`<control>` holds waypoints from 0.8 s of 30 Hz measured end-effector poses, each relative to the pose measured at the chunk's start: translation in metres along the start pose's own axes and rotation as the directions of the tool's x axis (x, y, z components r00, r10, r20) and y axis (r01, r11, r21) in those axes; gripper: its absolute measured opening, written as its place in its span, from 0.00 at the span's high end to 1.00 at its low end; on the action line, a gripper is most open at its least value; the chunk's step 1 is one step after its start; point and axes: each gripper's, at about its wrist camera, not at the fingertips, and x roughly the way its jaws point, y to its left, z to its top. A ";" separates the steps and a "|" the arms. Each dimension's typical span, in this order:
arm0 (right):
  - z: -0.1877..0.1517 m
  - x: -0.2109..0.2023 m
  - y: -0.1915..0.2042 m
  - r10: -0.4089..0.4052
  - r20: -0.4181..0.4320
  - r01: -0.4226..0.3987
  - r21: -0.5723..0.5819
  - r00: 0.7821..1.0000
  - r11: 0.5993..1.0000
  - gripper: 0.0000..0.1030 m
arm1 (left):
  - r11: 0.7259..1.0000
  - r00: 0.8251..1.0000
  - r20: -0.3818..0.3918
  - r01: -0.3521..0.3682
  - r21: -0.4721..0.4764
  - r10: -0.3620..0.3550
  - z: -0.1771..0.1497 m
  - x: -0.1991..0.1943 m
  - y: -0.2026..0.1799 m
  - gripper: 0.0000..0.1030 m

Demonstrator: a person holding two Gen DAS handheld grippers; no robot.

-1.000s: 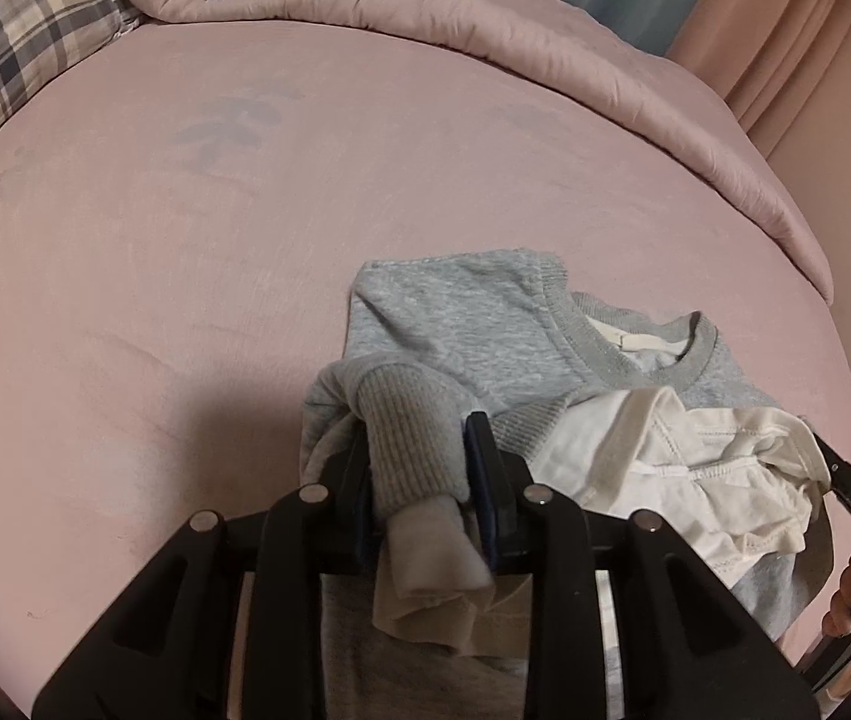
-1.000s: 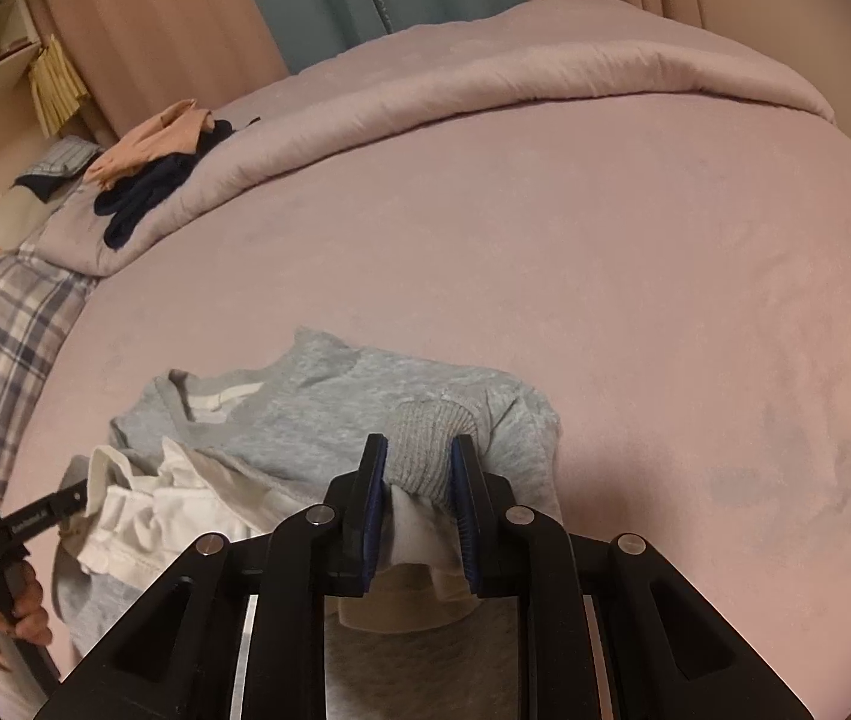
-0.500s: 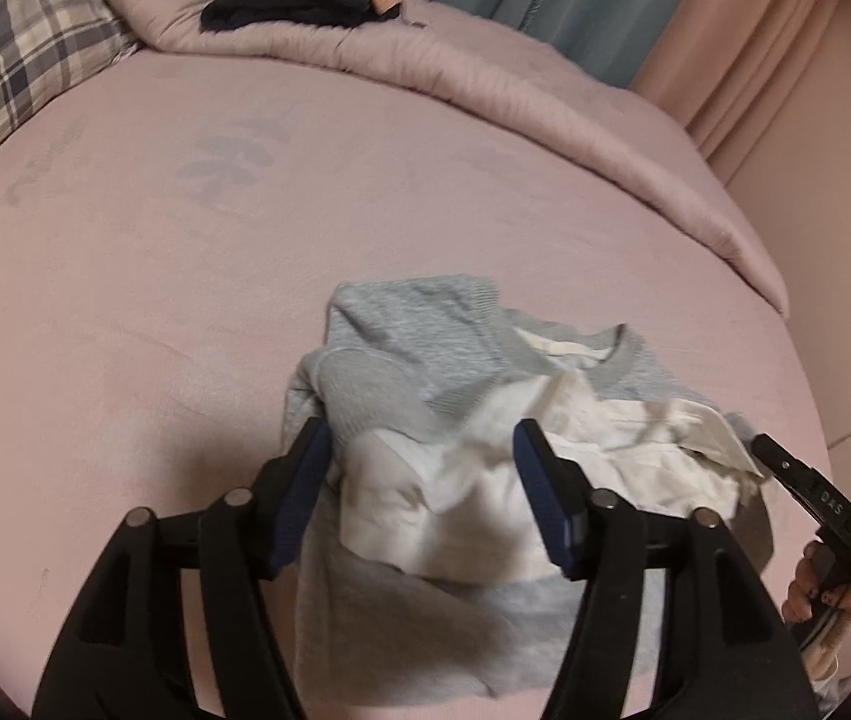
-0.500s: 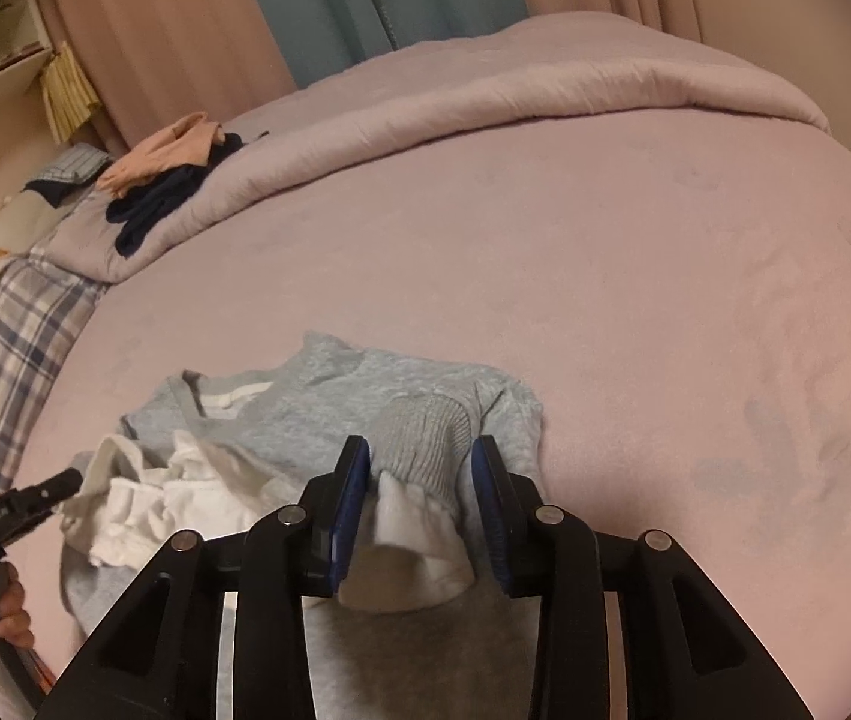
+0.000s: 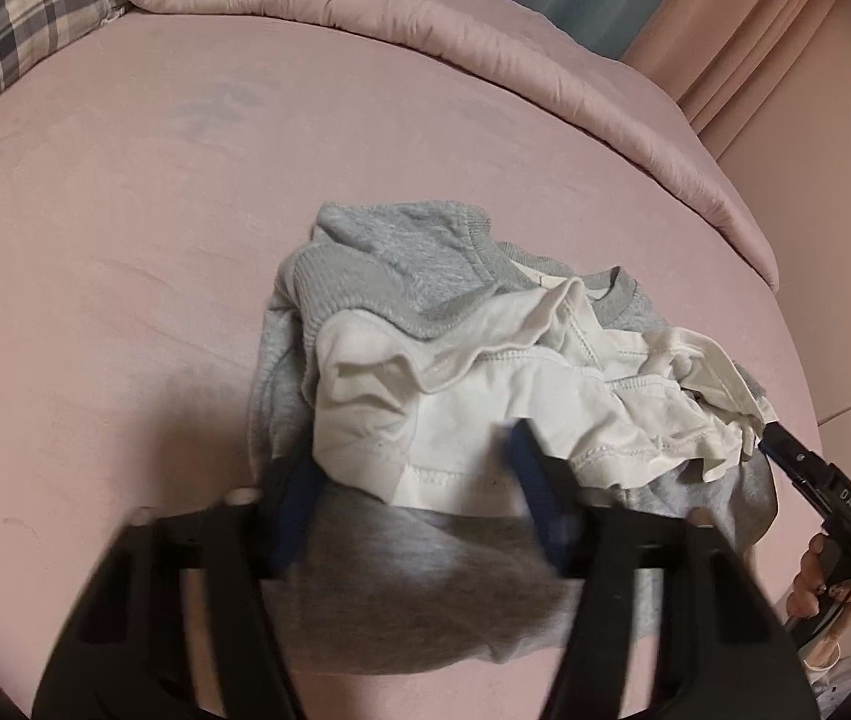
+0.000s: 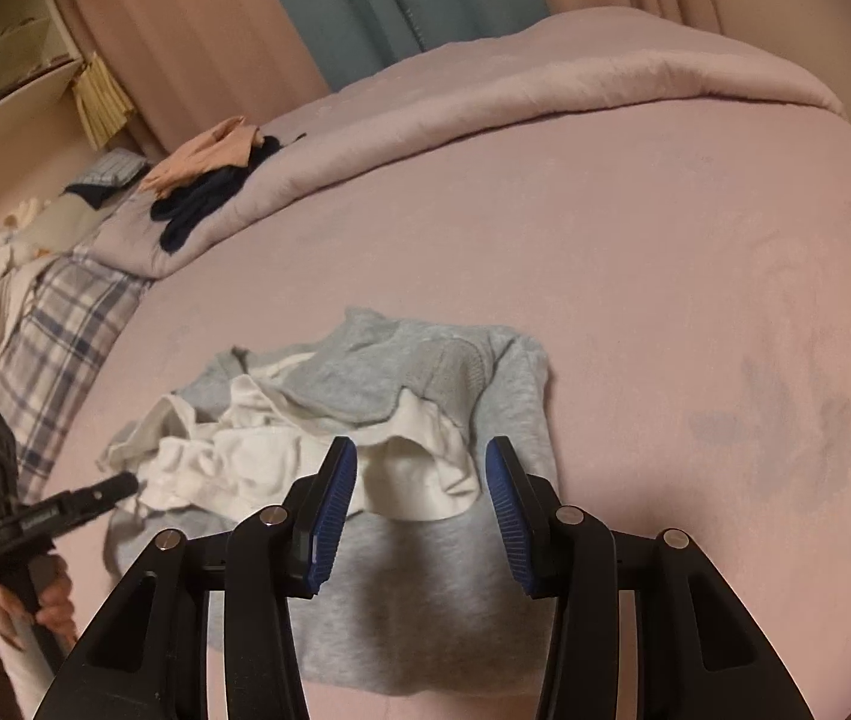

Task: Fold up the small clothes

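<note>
A small grey sweatshirt (image 5: 401, 252) with a white inner layer (image 5: 485, 396) lies crumpled on the pink bed (image 5: 95, 276); its sleeves are folded in over the body. It also shows in the right wrist view (image 6: 425, 588), with the white layer (image 6: 257, 456) on top. My left gripper (image 5: 413, 492) is open and empty, blurred, just above the sweatshirt's near part. My right gripper (image 6: 422, 492) is open and empty, its blue pads (image 6: 332, 516) either side of the white cloth edge, apart from it. Each gripper shows at the edge of the other's view (image 5: 827, 498) (image 6: 59, 513).
A rolled pink duvet (image 5: 485, 54) lies along the bed's far side with dark and peach clothes (image 6: 215, 180) on it. A plaid pillow (image 6: 47, 336) sits at the left. Curtains (image 6: 377, 6) and a wall (image 5: 833, 210) stand behind. The bed edge is near.
Both grippers let go of the sleeve cuffs they held, opened wide and drew back from the sweatshirt. The sleeves now lie folded on the body.
</note>
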 end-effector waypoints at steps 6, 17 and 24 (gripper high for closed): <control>0.004 0.012 0.005 0.006 -0.013 -0.006 -0.010 1.000 1.000 0.95 | 0.999 0.999 0.051 -0.007 -0.038 0.009 0.004 0.000 0.005 0.87; 0.063 0.000 0.009 0.004 0.097 0.000 -0.045 0.995 0.999 0.97 | 0.999 0.990 0.144 -0.004 -0.037 0.010 0.056 -0.004 -0.002 0.90; 0.072 0.032 -0.012 -0.073 0.091 0.073 0.003 0.993 0.997 0.97 | 0.997 0.985 0.161 -0.051 -0.063 0.060 0.076 0.015 -0.001 0.89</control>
